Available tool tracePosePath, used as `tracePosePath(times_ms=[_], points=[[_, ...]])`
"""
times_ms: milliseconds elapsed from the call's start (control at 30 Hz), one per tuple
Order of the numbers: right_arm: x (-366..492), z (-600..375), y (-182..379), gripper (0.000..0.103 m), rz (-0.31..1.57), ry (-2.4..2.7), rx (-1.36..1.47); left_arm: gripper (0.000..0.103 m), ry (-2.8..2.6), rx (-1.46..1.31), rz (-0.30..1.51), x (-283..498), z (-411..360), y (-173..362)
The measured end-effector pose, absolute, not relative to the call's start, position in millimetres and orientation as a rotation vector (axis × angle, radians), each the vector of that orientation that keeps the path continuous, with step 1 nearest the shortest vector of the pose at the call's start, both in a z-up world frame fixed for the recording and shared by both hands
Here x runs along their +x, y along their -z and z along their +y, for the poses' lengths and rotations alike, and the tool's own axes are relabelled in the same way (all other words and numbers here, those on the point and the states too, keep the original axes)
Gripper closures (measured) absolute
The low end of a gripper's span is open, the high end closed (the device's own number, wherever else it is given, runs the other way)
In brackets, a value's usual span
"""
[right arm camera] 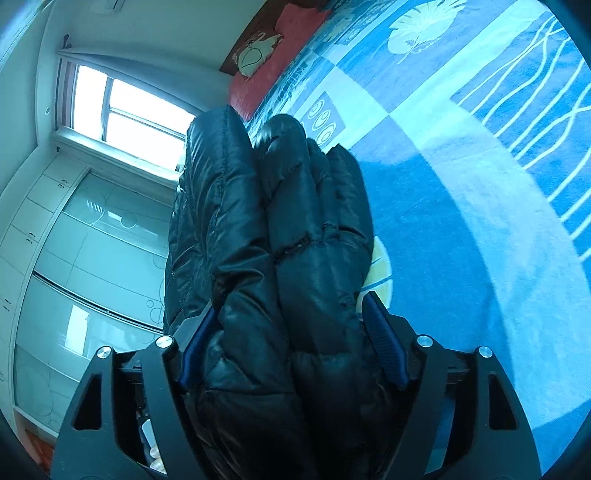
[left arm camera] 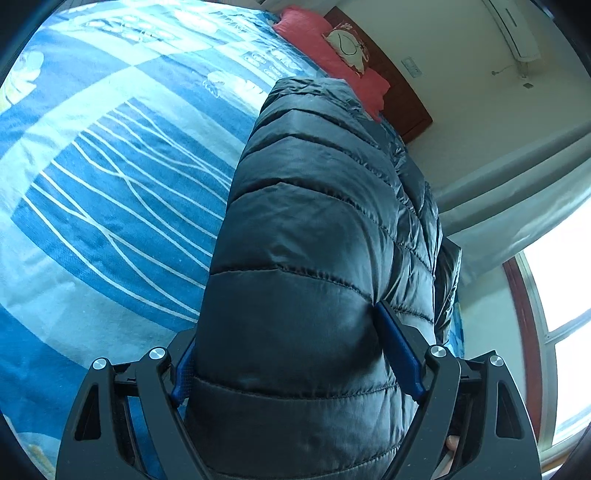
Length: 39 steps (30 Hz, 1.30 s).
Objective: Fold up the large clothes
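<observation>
A black quilted puffer jacket [left arm camera: 314, 240] fills the middle of the left wrist view and hangs over the blue patterned bed sheet [left arm camera: 110, 166]. My left gripper [left arm camera: 291, 354] is shut on a thick fold of it, with the blue pads [left arm camera: 400, 354] pressed on both sides. In the right wrist view the same jacket [right arm camera: 280, 229] is bunched in several folds. My right gripper [right arm camera: 288, 347] is shut on that bunch, blue pads [right arm camera: 384, 347] on each side. The jacket is lifted off the bed sheet [right arm camera: 461, 184].
A red pillow [left arm camera: 328, 48] lies at the head of the bed by a dark wooden headboard [left arm camera: 399, 85]. A window [right arm camera: 125, 110] and a glass-door wardrobe [right arm camera: 85, 258] stand beside the bed. An air conditioner [left arm camera: 513, 29] hangs on the wall.
</observation>
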State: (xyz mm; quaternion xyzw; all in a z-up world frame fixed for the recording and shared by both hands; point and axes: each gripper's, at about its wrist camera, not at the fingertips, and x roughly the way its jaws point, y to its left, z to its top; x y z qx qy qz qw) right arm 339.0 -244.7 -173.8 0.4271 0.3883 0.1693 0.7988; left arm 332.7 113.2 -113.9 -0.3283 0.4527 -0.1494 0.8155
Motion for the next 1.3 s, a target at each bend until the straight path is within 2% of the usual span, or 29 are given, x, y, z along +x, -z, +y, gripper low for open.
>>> tracePosePath(times_ms=[467, 533, 600, 700, 1067, 1200, 1300], points=[[312, -260, 144, 0.025, 0.745, -0.230, 0.869, 0.021, 0.253, -0.507, 0.879, 320, 120, 76], [306, -259, 132, 0.027, 0.740, -0.186, 0.828, 0.021, 0.247, -0.465, 0.878, 319, 111, 70], [302, -255, 121, 0.034, 0.749, -0.157, 0.770, 0.021, 0.235, -0.414, 0.882, 316, 103, 67], [294, -242, 105, 0.035, 0.767, -0.113, 0.654, 0.021, 0.223, -0.331, 0.880, 308, 89, 64], [234, -176, 52, 0.035, 0.753, -0.017, 0.291, 0.021, 0.141, -0.145, 0.799, 246, 71, 33], [213, -164, 44, 0.028, 0.739, 0.009, 0.237, 0.021, 0.107, -0.099, 0.766, 226, 72, 20], [203, -153, 40, 0.028, 0.740, 0.019, 0.202, 0.021, 0.104, -0.102, 0.756, 211, 73, 14]])
